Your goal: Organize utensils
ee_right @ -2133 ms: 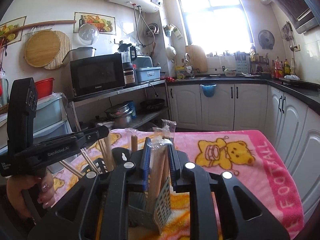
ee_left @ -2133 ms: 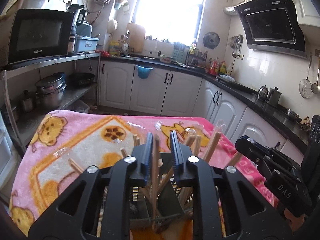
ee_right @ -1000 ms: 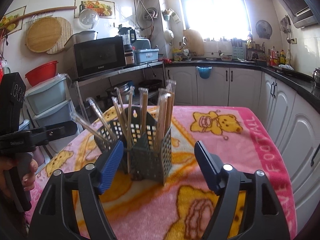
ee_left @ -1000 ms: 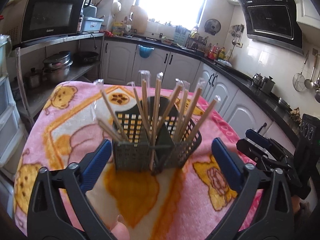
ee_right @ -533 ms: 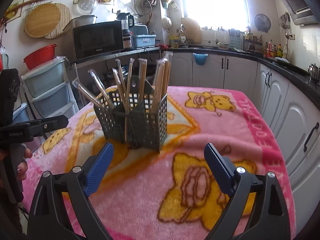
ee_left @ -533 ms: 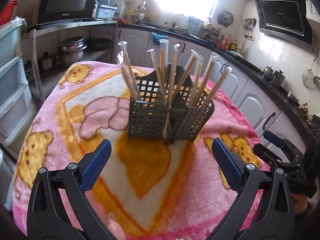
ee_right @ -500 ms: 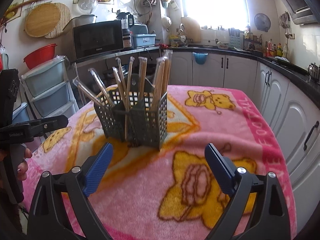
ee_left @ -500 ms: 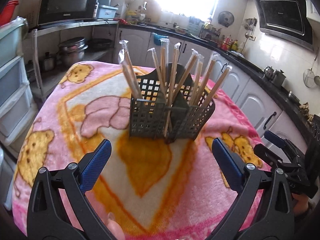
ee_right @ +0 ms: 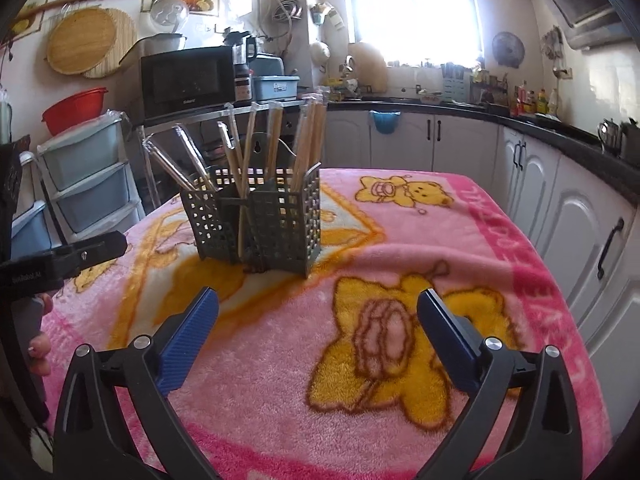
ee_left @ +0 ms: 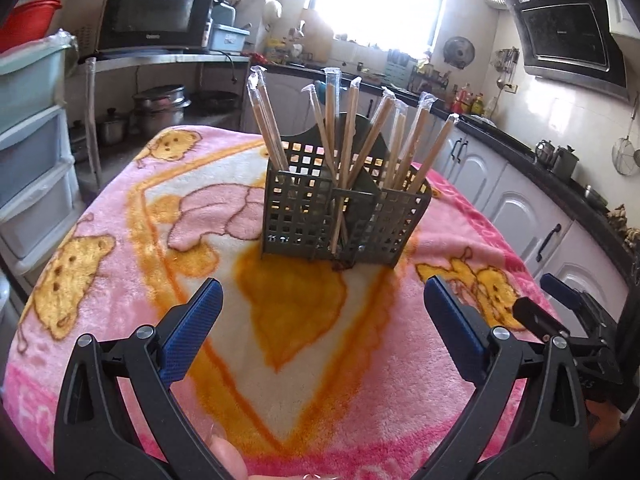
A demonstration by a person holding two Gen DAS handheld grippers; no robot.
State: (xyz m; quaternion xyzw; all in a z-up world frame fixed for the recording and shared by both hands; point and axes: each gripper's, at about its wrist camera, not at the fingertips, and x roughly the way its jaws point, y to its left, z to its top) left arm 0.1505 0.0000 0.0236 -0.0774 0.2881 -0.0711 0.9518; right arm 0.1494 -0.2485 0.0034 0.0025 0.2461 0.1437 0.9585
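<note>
A dark grey slotted utensil basket (ee_left: 344,216) stands upright on the pink blanket-covered table (ee_left: 120,280). It also shows in the right wrist view (ee_right: 260,224). Several plastic-wrapped wooden chopsticks (ee_left: 352,132) stand tilted in its compartments, and show from the right too (ee_right: 276,140). My left gripper (ee_left: 324,316) is open and empty, held back from the basket. My right gripper (ee_right: 318,320) is open and empty, also back from it. The right gripper's body shows at the right edge of the left wrist view (ee_left: 560,320).
White cabinets under a black counter (ee_right: 560,184) run along the right and back. A steel shelf with a microwave (ee_right: 188,80) and plastic drawers (ee_right: 88,184) stand left of the table. The table edge lies close below both grippers.
Both grippers let go of chopsticks in the basket, opened wide, and drew back and up from the basket. The basket and chopsticks stay in place.
</note>
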